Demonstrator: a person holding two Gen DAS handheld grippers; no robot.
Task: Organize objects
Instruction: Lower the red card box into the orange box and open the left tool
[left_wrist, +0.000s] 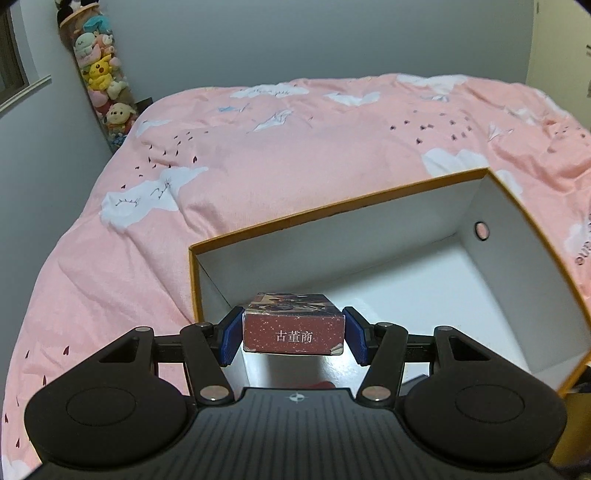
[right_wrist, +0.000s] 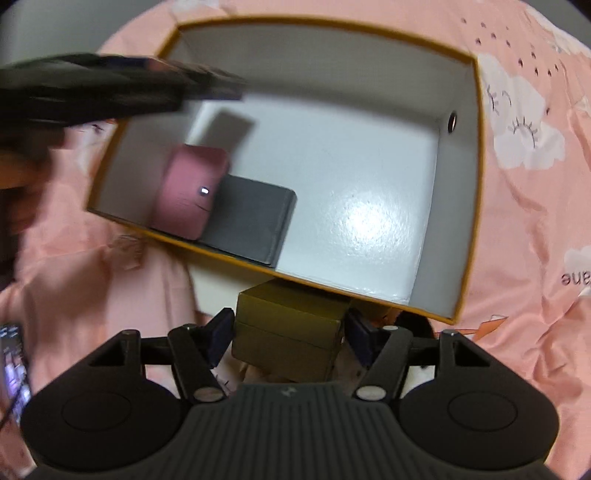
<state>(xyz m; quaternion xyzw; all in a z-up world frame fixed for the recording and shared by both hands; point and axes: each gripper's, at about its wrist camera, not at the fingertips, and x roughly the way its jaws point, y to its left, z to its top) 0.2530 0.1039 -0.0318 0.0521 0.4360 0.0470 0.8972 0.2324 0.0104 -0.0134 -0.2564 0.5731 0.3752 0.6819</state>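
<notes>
My left gripper (left_wrist: 293, 338) is shut on a small dark-red box (left_wrist: 293, 334) with white Chinese characters. It holds it above the near left corner of a large open storage box (left_wrist: 332, 210) with an orange rim and white inside. In the right wrist view the same storage box (right_wrist: 476, 184) holds a pink case (right_wrist: 188, 192) leaning on a grey box (right_wrist: 251, 218) at its near left. My left gripper (right_wrist: 218, 86) appears there as a blurred dark shape over the far left corner. My right gripper (right_wrist: 288, 338) grips an olive-gold box (right_wrist: 288, 332) just outside the near rim.
The storage box lies on a bed with a pink cloud-print cover (left_wrist: 295, 147). A clear tube of plush toys (left_wrist: 99, 74) stands in the far left corner by the wall. A phone (right_wrist: 13, 365) lies on the cover at the left edge.
</notes>
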